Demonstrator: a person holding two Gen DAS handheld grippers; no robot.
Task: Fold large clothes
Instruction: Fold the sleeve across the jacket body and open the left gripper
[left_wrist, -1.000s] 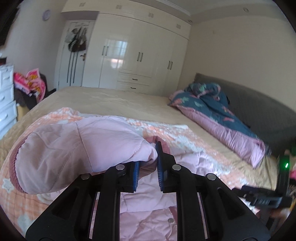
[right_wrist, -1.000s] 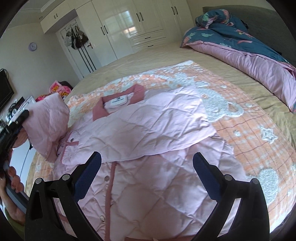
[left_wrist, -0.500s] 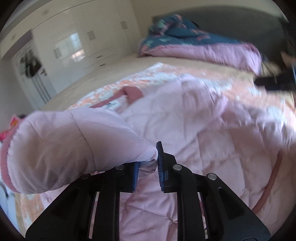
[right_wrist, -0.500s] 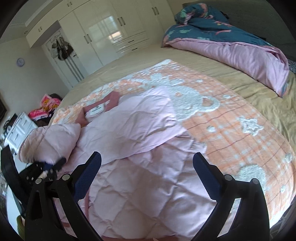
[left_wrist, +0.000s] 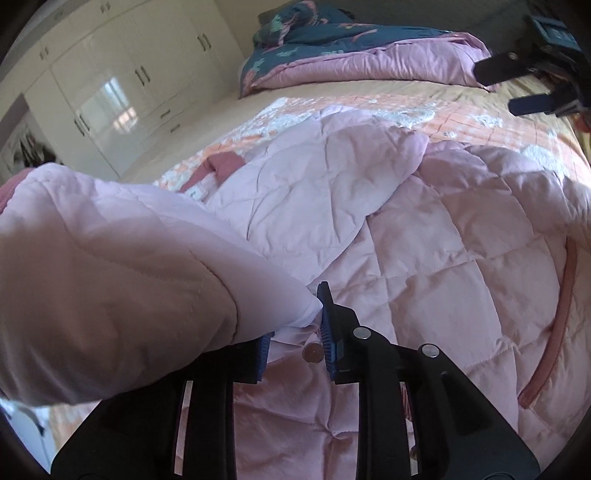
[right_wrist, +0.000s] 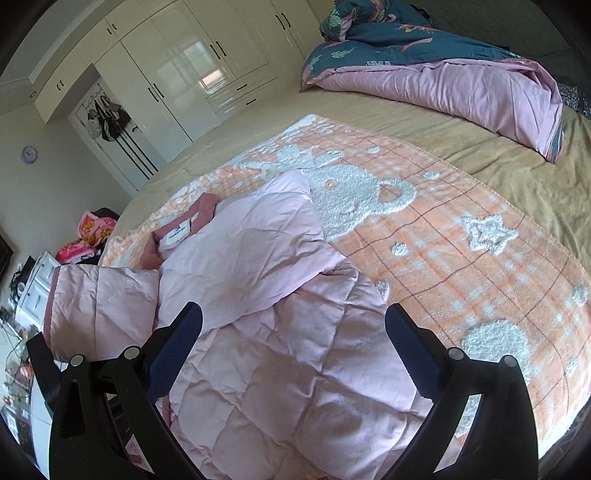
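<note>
In the left wrist view, the left gripper (left_wrist: 295, 328) is seen pressed together on a fold of the pink sleeve (left_wrist: 110, 266); the sleeve is held lifted and bulges out to the left of the jaws, its dark pink cuff at the far left edge; beneath and beyond it the quilted pink jacket (left_wrist: 424, 266) is spread on the orange blanket (left_wrist: 491, 122), with the other sleeve already laid across the chest; the jacket's body lies ahead and to the right of the tool, so the held sleeve is judged to need carrying that way, across the front; the right gripper (left_wrist: 532, 85) is glimpsed at the upper right, well apart from the garment.

In the right wrist view, the right gripper (right_wrist: 291, 347) is seen spread wide and empty, hovering above the jacket's (right_wrist: 295, 350) lower half; the jacket's long axis runs from the collar (right_wrist: 207, 210) toward the camera; the raised sleeve (right_wrist: 103, 306) is at the left, at the jacket's side; the left gripper is plainly the nearer, being the one that grips it; the folded duvet (right_wrist: 443, 74) lies well apart on the bed (right_wrist: 406, 125).
</note>
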